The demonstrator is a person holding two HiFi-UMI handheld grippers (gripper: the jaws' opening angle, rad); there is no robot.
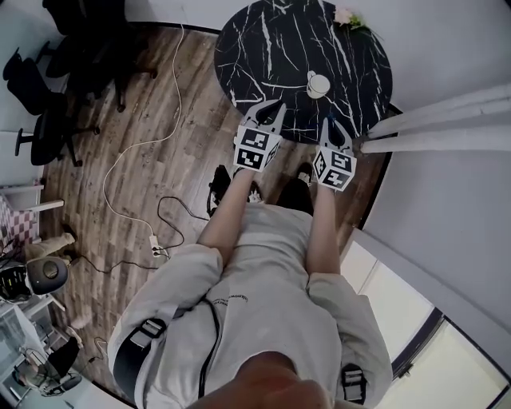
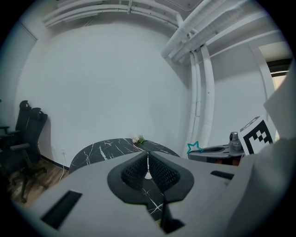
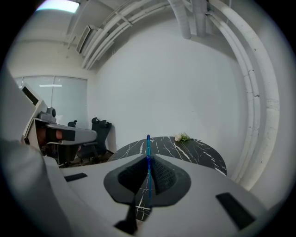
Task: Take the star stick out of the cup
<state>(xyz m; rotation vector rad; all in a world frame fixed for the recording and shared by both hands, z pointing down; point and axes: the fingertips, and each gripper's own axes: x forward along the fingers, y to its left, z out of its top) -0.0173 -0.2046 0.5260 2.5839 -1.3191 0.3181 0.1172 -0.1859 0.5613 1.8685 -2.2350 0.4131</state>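
Observation:
The white cup [image 1: 318, 84] stands on the round black marble table [image 1: 263, 48], near its front right. My right gripper [image 1: 330, 124] hovers over the table's front edge, just in front of the cup, shut on the thin blue star stick [image 3: 148, 155]. The stick stands upright between the jaws, clear of the cup. In the left gripper view its blue star [image 2: 194, 147] shows at the right gripper's tip. My left gripper [image 1: 270, 108] hangs to the left of the cup with its jaws shut [image 2: 148, 157] and nothing between them.
A small flower sprig [image 1: 349, 19] lies at the table's far edge. White pipes [image 1: 447, 124] run along the wall on the right. Black office chairs [image 1: 48, 96] and a white cable [image 1: 152, 128] are on the wooden floor to the left.

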